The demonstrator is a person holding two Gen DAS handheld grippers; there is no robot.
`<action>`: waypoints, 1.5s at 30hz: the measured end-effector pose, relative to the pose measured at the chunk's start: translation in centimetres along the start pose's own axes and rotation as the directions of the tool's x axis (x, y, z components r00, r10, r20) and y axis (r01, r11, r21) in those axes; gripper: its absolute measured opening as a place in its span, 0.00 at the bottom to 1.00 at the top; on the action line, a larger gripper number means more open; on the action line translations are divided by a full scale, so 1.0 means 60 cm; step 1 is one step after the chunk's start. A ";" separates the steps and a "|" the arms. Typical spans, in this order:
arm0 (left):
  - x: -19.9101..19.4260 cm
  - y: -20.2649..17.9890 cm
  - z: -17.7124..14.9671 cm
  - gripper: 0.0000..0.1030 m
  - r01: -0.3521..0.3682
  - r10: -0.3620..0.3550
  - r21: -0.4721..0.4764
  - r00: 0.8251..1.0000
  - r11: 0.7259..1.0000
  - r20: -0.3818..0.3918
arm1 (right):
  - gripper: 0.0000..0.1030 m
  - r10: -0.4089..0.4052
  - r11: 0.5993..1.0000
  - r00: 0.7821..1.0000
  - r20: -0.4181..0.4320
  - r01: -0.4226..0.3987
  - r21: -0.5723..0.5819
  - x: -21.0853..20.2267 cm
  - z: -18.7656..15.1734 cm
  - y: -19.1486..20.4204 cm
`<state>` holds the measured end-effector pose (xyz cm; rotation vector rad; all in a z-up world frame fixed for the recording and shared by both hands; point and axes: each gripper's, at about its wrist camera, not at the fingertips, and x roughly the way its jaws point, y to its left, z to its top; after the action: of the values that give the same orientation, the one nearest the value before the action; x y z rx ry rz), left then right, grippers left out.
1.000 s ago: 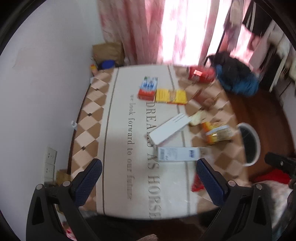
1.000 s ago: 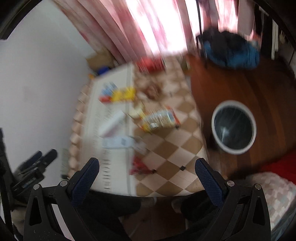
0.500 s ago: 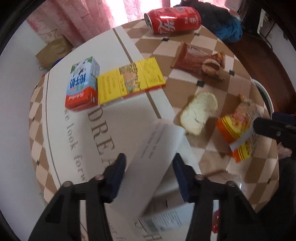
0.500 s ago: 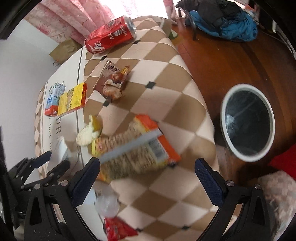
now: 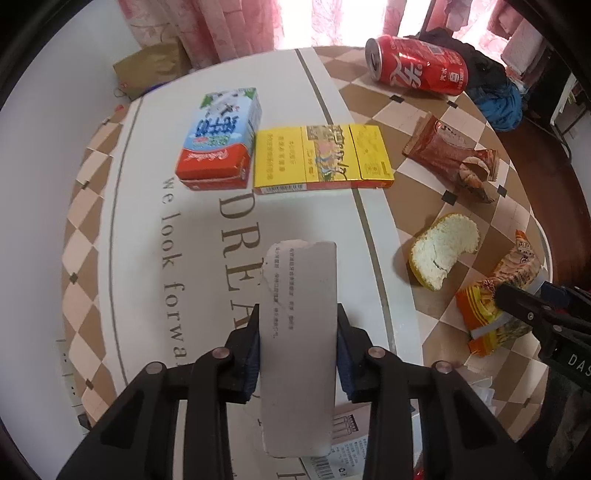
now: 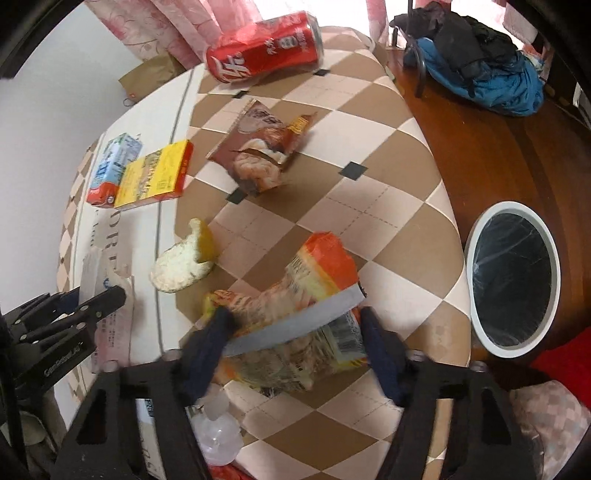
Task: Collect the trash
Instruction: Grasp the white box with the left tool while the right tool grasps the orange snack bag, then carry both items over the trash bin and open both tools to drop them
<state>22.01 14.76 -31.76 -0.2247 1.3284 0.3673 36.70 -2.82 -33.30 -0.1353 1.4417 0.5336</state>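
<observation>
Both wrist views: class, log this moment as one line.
left claw: shut on white box | right claw: closing round orange snack bag | bin: beside table

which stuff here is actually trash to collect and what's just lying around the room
Job: white carton clamped in the left gripper; orange snack bag between the right gripper fingers; red can; brown wrapper; peel; milk carton; yellow box; bin.

Lying about: blue and black clothes; paper bag; curtain.
</observation>
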 end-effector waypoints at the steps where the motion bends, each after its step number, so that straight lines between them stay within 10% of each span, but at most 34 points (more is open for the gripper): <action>1: -0.007 0.003 -0.006 0.30 -0.013 0.013 -0.003 1.000 1.000 0.011 | 0.51 0.002 1.000 1.000 0.007 -0.002 -0.005 -0.004 -0.004 0.002; 5: -0.042 0.010 -0.021 0.30 -0.066 0.068 -0.042 0.996 0.997 0.058 | 0.33 0.006 1.000 1.000 0.030 -0.006 0.001 -0.020 -0.008 0.001; 25: -0.226 -0.010 -0.036 0.30 -0.110 0.193 -0.253 0.925 0.961 0.329 | 0.32 0.025 0.998 0.962 0.271 -0.009 -0.060 -0.205 -0.046 0.038; 37: -0.347 -0.167 -0.025 0.30 0.014 0.040 -0.112 0.885 0.994 0.464 | 0.32 0.033 0.998 0.901 0.433 -0.052 0.032 -0.390 -0.067 -0.097; 45: -0.277 -0.385 0.074 0.30 0.223 -0.229 0.058 0.905 0.973 0.358 | 0.32 -0.103 0.974 0.895 0.434 0.003 0.226 -0.414 -0.065 -0.351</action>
<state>31.68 -7.12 -15.72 -0.2802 0.9275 0.1888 41.25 -29.43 -14.69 0.1202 1.0346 0.3268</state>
